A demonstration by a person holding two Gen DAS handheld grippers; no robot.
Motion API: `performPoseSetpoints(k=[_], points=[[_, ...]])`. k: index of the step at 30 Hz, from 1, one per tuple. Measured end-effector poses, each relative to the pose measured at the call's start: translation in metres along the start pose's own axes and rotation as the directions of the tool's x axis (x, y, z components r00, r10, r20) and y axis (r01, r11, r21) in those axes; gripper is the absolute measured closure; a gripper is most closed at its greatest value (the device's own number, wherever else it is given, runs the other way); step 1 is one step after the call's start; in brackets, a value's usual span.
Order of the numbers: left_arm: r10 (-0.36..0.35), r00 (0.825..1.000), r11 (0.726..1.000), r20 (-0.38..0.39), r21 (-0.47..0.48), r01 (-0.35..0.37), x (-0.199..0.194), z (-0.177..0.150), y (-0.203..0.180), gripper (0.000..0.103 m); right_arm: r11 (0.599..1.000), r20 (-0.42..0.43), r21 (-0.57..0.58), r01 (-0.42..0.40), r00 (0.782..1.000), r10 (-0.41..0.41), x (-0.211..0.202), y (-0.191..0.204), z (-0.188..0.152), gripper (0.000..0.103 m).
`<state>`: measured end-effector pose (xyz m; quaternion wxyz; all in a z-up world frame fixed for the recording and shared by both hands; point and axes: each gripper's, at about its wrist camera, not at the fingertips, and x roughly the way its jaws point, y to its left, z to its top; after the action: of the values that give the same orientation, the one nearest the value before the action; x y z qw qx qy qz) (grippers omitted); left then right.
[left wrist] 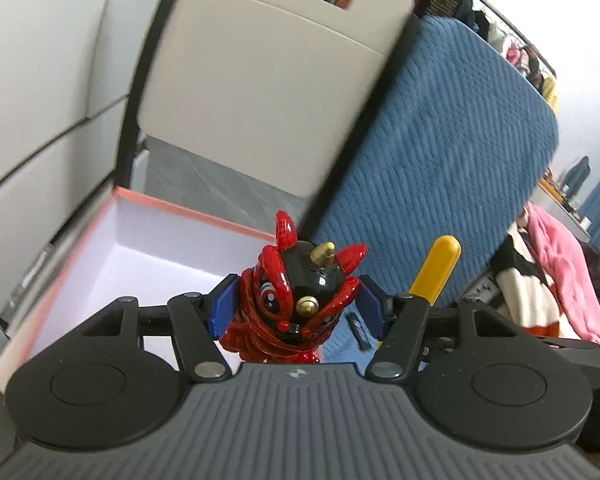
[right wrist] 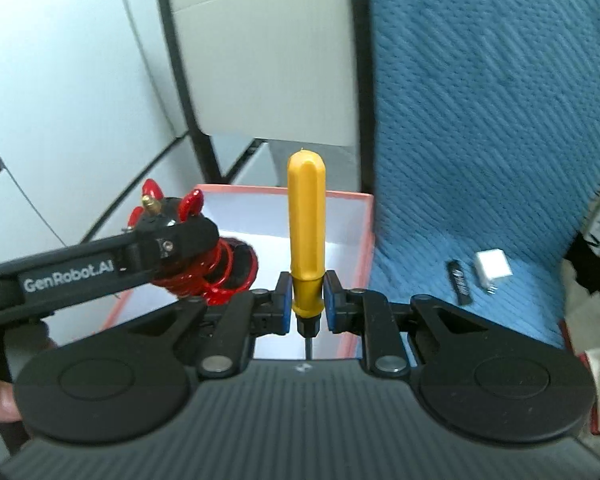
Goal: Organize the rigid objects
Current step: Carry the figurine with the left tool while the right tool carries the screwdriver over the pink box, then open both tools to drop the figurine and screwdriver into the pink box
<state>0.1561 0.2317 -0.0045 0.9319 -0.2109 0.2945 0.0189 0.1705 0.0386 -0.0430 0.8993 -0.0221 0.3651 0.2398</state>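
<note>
A glossy red and black lion-dance figurine (left wrist: 300,300) with gold studs is clamped between the blue pads of my left gripper (left wrist: 298,308). It hangs over the near rim of an open white box with a coral edge (left wrist: 140,236). My right gripper (right wrist: 307,300) is shut on a yellow-handled screwdriver (right wrist: 306,236), handle upright, dark shaft pointing down toward the camera. In the right wrist view the figurine (right wrist: 204,248) and the left gripper's arm show at left, over the box (right wrist: 340,216). The screwdriver's handle (left wrist: 436,272) peeks in at the right of the left wrist view.
The box sits beside a blue quilted cover (right wrist: 480,128). On the cover lie a small black stick (right wrist: 460,280) and a white plug adapter (right wrist: 492,270). A beige folding chair back (left wrist: 268,92) stands behind the box. Piled clothes (left wrist: 552,272) lie at right.
</note>
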Motion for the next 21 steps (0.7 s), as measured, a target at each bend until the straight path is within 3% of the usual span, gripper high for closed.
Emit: performPoseSetpoints(k=[5, 11, 21], points=[[0.028, 0.999, 0.999, -0.023, -0.014, -0.028, 0.01, 0.003, 0.029, 0.035, 1.0, -0.049, 0.0, -0.032, 0.998, 0.032, 0.029, 0.014, 0.003, 0.083], [0.05, 0.994, 0.998, -0.102, -0.041, -0.054, 0.038, -0.017, 0.061, 0.035, 0.999, -0.164, 0.021, -0.042, 0.985, 0.045, 0.078, 0.021, -0.014, 0.083], [0.1, 0.969, 0.989, -0.225, -0.088, -0.123, 0.072, -0.057, 0.115, 0.035, 1.0, -0.287, 0.015, -0.021, 0.958, 0.024, 0.135, 0.028, -0.041, 0.083]])
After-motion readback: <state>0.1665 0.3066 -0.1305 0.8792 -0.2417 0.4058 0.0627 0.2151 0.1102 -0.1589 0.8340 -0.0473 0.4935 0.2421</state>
